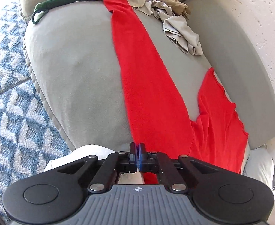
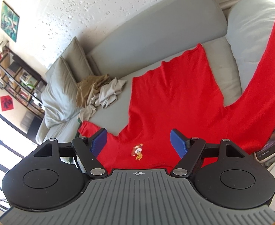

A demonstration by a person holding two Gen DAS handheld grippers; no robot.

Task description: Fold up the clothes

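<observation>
A red long-sleeved shirt (image 2: pixel 174 101) lies spread on the grey sofa seat (image 2: pixel 122 93), with a small printed emblem (image 2: pixel 137 151) on its chest. One sleeve (image 1: pixel 137 71) stretches across the cushion in the left wrist view. My left gripper (image 1: pixel 137 150) is shut on the near edge of the red shirt. My right gripper (image 2: pixel 139 142) is open and empty, hovering just above the shirt's chest, with the blue pads (image 2: pixel 100 140) on either side of the emblem.
A crumpled beige garment (image 2: pixel 107 93) and a tan one (image 2: pixel 92 88) lie at the far end of the seat, with a green item (image 1: pixel 66 3) beside them. A phone (image 2: pixel 270 144) lies by the shirt's right sleeve. Patterned blue rug (image 1: pixel 8 93) on the left.
</observation>
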